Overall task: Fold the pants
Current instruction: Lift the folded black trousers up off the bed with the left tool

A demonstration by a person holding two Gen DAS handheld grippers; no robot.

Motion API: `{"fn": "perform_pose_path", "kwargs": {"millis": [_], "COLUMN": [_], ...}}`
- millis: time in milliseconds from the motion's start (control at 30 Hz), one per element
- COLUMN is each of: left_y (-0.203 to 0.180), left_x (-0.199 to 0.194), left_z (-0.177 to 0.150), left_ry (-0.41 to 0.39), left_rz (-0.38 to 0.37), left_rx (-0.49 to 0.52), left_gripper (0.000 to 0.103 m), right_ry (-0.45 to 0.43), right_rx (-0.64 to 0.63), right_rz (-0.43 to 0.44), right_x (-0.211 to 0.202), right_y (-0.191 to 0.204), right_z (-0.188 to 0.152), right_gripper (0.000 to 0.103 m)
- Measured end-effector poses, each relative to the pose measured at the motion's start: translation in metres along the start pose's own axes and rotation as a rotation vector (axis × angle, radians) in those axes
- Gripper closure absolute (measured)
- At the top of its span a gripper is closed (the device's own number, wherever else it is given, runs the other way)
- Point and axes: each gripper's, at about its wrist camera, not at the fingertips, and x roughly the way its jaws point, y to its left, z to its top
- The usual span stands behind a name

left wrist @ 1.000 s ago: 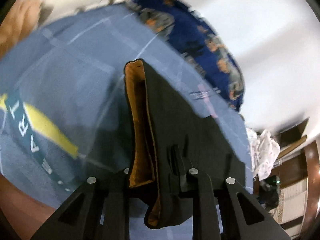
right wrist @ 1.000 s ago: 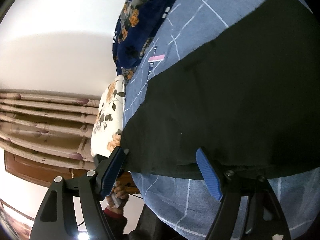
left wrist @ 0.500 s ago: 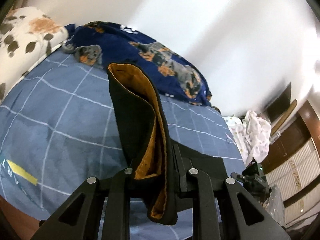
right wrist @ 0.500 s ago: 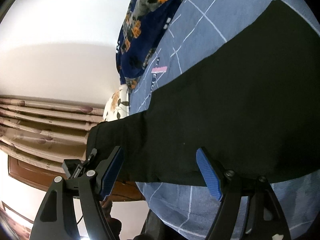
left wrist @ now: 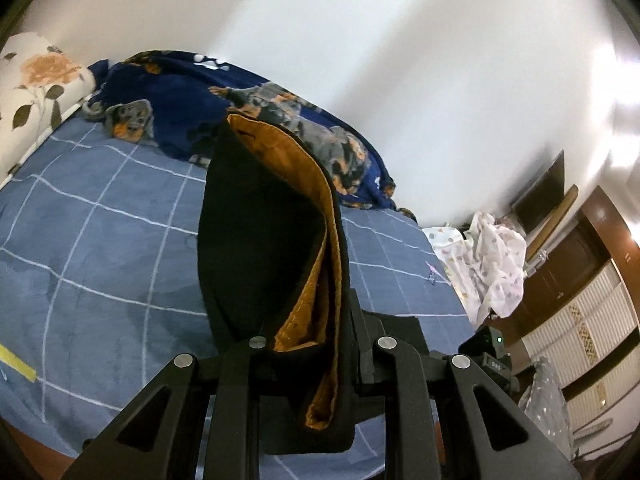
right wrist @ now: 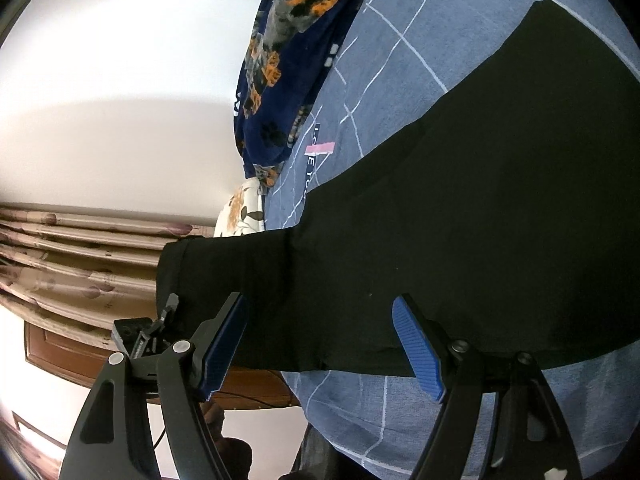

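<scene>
Black pants lie across a blue checked bed sheet. My left gripper is shut on one end of the pants, held up above the bed so that the orange lining shows. In the right wrist view this raised end sticks out past the bed's edge, with the left gripper at its tip. My right gripper stands open just in front of the pants' near edge, and its blue pads hold nothing.
A dark blue dog-print blanket is bunched along the wall side of the bed. A floral pillow lies at the head. White clothes are heaped beyond the foot, near a brown wardrobe. Curtains hang past the bed's edge.
The left gripper has risen and swung with the pants' end, lifting it off the bed and rolling it. In the right view that end now reaches out past the edge. The right gripper stayed put.
</scene>
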Motion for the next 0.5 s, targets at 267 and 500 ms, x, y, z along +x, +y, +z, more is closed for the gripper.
{"fn": "perform_pose_path", "kwargs": {"millis": [267, 500], "left_y": [-0.027, -0.041], "left_x": [0.016, 0.027], "left_z": [0.001, -0.001], "left_ry": [0.016, 0.033], "left_rz": [-0.035, -0.038], "left_rx": [0.041, 0.064], "left_gripper": [0.083, 0.083], "right_ry": [-0.010, -0.017], "right_rx": [0.006, 0.013], "right_rz": [0.006, 0.013], "right_x": [0.000, -0.001], "right_y": [-0.002, -0.002], "right_z": [0.002, 0.002], "right_gripper": [0.029, 0.029]}}
